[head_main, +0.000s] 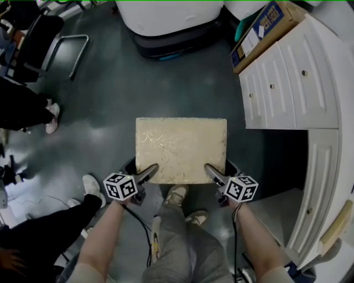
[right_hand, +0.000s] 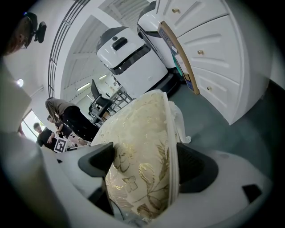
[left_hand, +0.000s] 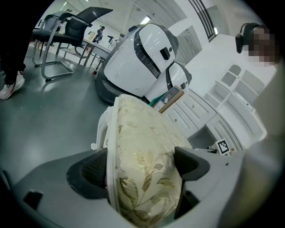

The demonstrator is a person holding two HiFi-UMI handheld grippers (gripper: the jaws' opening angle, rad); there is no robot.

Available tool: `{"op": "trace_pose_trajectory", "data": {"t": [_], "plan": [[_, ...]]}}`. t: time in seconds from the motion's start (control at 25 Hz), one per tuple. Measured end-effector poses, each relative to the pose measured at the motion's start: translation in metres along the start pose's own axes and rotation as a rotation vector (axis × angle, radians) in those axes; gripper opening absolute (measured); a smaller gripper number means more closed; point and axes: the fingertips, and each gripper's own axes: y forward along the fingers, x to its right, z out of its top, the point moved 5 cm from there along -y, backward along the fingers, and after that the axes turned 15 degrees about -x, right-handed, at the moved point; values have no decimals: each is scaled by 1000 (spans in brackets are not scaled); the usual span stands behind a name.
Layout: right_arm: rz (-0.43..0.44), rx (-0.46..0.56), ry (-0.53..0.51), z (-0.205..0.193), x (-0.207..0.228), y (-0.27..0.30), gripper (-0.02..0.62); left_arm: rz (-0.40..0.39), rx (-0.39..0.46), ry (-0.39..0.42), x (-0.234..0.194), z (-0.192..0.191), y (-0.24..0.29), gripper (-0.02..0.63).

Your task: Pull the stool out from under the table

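The stool (head_main: 181,149) is seen standing on open grey floor (head_main: 110,99), mid-frame in the head view, cream leaf-patterned cushion up. It is set left of the white cabinet (head_main: 298,83) and clear of the dark recess (head_main: 287,160) under it. The near edge of the stool is held at both corners. The left gripper (head_main: 146,172) is clamped on the near-left corner and the right gripper (head_main: 213,172) on the near-right corner. In the left gripper view, the cushion and white seat rim of the stool (left_hand: 138,133) are squeezed between the two dark pads of the left gripper (left_hand: 142,167), both touching. In the right gripper view the same is shown: the stool (right_hand: 138,129) is pinched edge-on in the right gripper (right_hand: 144,167), with no gap at either pad.

Around it: a big white machine (head_main: 166,16) on a dark base is parked beyond the far edge of the stool, well apart. The cabinet with drawers and doors runs along the right side, near the stool's right edge but not touching. A black chair (head_main: 38,44) with a metal frame is at the far left. A cardboard box (head_main: 263,30) is lying on the cabinet top, far right. Bystanders' legs and white shoes (head_main: 52,119) are noted at the left, apart from the stool. The holder's own shoes (head_main: 176,194) are placed just behind the near edge, between the grippers. Nothing is seen touching the stool's left or far side.
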Motion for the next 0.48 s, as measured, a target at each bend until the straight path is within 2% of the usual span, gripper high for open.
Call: {"op": "trace_pose_trajectory", "data": {"t": [0.24,0.48], "plan": [[-13,-28,9,-2,-1,1,443,20,-10,-11,1,-2,0,465],[-15,-105,19,-19,-1,0,443,29,-75,-14,1,-20,-1,465]]}}
